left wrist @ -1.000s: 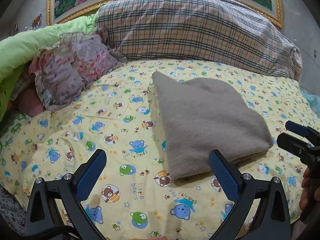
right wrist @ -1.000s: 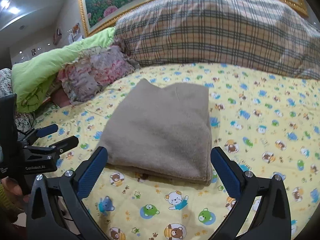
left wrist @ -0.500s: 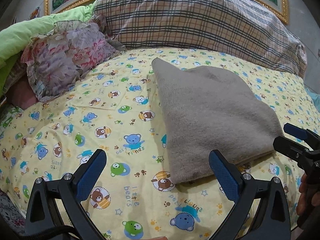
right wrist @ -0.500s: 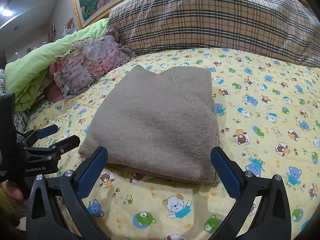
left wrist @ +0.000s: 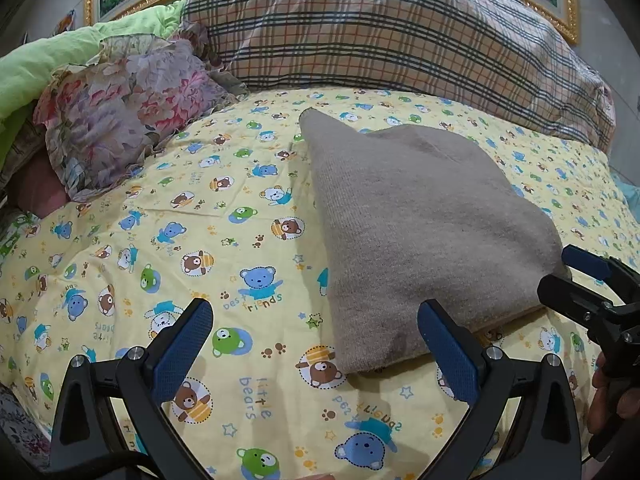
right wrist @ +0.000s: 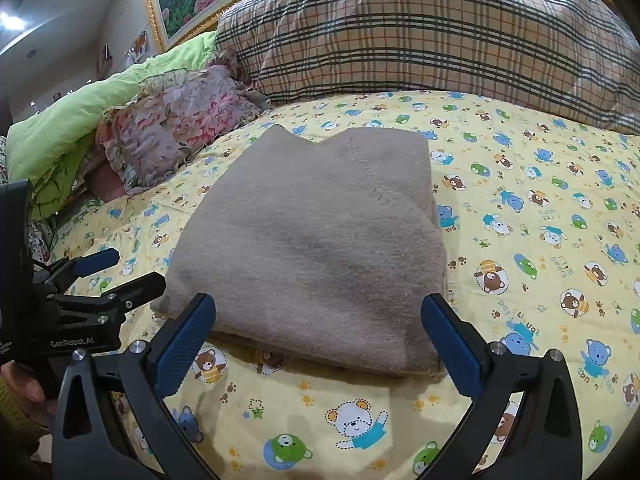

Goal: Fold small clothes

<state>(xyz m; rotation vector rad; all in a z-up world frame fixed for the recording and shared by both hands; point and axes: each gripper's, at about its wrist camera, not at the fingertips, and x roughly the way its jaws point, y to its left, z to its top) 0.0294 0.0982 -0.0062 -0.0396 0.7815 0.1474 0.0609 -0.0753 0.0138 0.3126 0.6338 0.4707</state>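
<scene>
Both my grippers spread wide, nothing held. Left gripper [left wrist: 314, 344]: folded brown knit garment [left wrist: 424, 236] lies ahead, near corner just inside my right finger. Right gripper [right wrist: 320, 336]: garment centred ahead between the fingers, flat on bear-print sheet [right wrist: 532, 240].

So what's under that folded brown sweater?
The folded brown sweater lies on the yellow bear-print sheet, which shows all around it. Lower folded layers peek out at its front edge; anything tucked beneath is covered.
</scene>
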